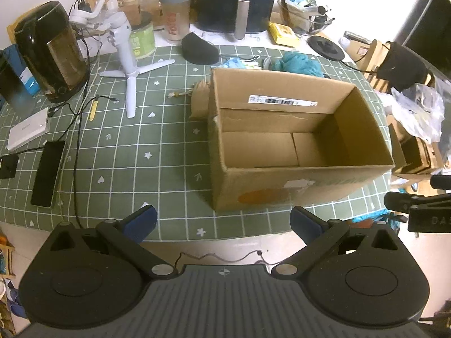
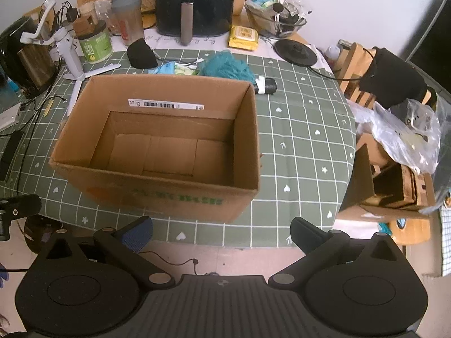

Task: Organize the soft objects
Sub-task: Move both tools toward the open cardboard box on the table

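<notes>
- On the left of the green checked tablecloth (image 1: pixel 157 152) stand a dark kettle (image 1: pixel 53 53) and a white tripod stand (image 1: pixel 128 64); neither looks like part of the job.
- The left gripper (image 1: pixel 222 222) hangs back at the near table edge with its fingers spread wide, holding nothing.
- In the middle sits the cardboard box (image 2: pixel 157 180), flaps open and bare inside, so I judge the sorting has not begun.
- The box's long side runs roughly across the table, its labelled wall toward the far side.
- Behind the box lie the soft things: a black cloth pouch (image 2: pixel 141 55), some light blue fabric (image 2: pixel 163 69) and a teal fluffy bundle (image 2: pixel 228 66), just beside the box's far wall.
- The bundle is a rounded heap with no clear long axis or heading.
- The right gripper (image 2: pixel 221 233) is likewise wide open and empty, short of the box.
- All pieces are left to be picked up.
</notes>
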`<state>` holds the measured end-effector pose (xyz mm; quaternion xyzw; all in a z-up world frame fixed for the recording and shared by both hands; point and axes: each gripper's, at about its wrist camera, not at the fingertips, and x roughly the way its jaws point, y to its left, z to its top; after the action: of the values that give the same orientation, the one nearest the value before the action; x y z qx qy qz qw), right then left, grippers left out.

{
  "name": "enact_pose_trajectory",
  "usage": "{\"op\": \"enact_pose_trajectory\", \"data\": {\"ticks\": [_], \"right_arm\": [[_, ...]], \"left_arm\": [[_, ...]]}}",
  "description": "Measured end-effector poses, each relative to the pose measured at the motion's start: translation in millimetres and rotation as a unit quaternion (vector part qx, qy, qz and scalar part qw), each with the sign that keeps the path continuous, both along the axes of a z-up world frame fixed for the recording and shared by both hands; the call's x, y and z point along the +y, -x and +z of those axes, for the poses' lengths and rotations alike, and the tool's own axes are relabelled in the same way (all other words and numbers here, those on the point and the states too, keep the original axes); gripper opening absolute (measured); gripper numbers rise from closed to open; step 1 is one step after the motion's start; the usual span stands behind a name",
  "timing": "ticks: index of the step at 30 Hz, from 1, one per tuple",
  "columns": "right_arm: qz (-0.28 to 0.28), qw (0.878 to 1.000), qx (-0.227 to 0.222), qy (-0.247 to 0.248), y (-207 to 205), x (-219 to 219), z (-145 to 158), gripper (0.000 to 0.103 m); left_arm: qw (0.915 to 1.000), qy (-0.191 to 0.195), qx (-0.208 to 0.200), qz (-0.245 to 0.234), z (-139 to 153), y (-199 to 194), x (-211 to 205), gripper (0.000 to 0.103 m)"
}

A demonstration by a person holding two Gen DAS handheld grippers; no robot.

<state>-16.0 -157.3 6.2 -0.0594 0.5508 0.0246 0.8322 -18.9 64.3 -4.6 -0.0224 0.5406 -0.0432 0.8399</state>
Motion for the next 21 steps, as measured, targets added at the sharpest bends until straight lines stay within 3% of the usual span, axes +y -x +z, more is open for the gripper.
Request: {"op": "enact_pose_trajectory", "data": {"ticks": [13,21], "right_arm": [[-0.004,1.0,0.0,0.018,2.7,13.8,4.3,0.103],[-0.004,1.0,-0.005,-0.001,-10.1,4.6,10.0,0.103]], "left_arm": [[0.9993,0.024,-0.015,-0.025,4.3,-3.6,28.5,0.103],[0.9979,0.04,-0.013,-0.05,13.3,-22.8,30.8,0.103]]}}
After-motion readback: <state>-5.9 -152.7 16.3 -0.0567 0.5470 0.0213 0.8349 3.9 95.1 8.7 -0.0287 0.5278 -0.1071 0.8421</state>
